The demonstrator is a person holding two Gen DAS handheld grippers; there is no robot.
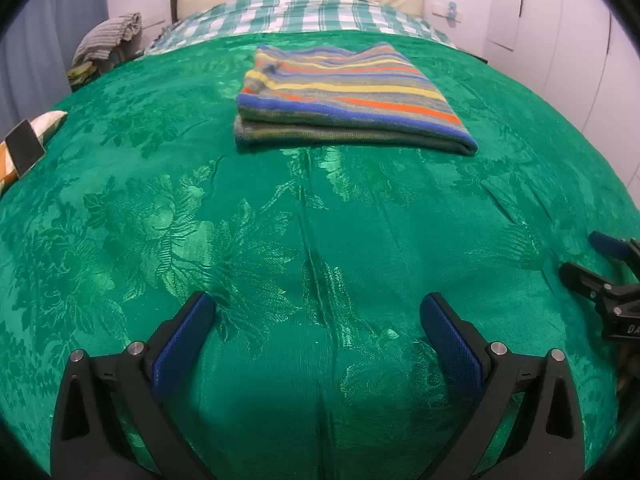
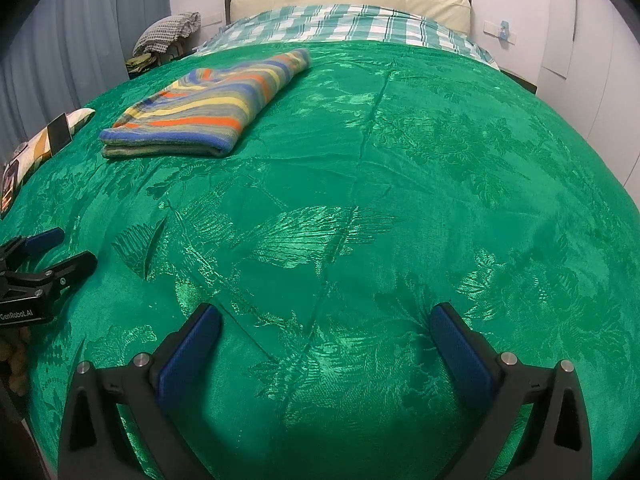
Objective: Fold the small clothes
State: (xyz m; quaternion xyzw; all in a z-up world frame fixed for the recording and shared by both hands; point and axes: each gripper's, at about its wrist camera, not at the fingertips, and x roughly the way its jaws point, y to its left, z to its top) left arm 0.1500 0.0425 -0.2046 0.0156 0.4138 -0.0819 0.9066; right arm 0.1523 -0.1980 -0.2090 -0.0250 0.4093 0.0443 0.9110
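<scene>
On the near part of the green bedspread point(image 1: 160, 184), the left gripper point(image 1: 318, 312) hovered wide open, empty; the right gripper point(image 2: 326, 322) likewise. The striped garment point(image 1: 348, 96) lay folded farther off, so any tidying probably called for a low, level reach to its near edge.

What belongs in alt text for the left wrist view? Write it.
A folded striped garment lies on a green bedspread, beyond the open, empty left gripper. The right gripper shows at the right edge; checked bedding lies behind.
</scene>
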